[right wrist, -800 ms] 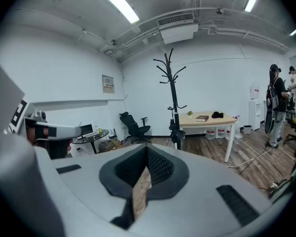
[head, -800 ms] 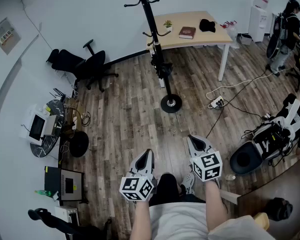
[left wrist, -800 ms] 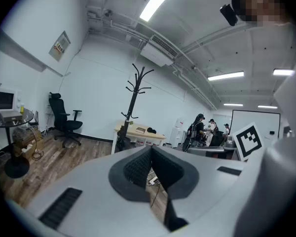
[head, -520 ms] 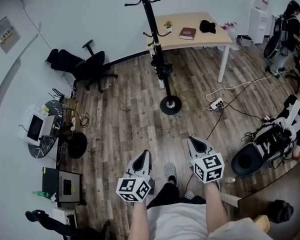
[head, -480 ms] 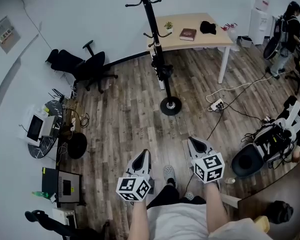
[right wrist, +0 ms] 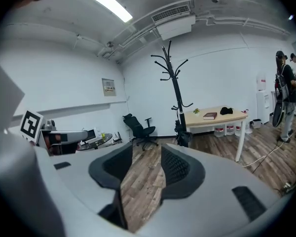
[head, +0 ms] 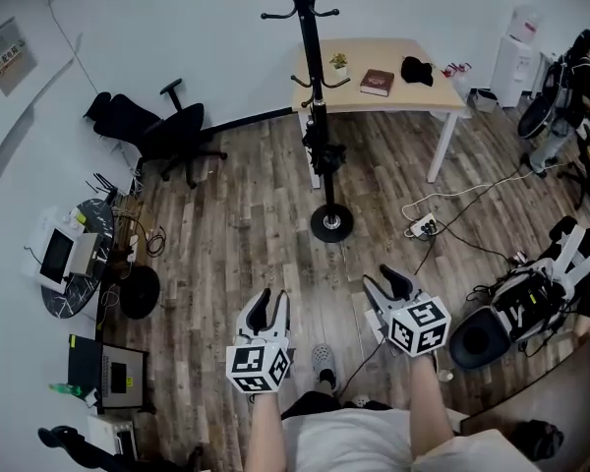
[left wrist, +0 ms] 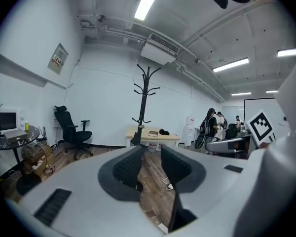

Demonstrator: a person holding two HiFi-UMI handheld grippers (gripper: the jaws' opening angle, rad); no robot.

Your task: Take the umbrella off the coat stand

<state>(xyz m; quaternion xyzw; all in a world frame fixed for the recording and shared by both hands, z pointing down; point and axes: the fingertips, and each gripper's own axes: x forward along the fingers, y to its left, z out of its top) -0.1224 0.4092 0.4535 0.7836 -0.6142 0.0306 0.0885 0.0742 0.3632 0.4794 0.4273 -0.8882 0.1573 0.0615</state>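
Fingers [left wrist: 127, 168] apart, both grippers [head: 268, 301] [head: 383, 281] near level

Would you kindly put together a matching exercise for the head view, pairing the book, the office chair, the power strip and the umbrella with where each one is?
Things:
1. book
2. office chair
3. power strip
4. umbrella

Places:
A. hanging low on the coat stand
B. on the floor, right of the stand's base
C. on the wooden table
D. by the wall, at the view's left

Pairs: 1-C; 2-D; 3-B; 4-A
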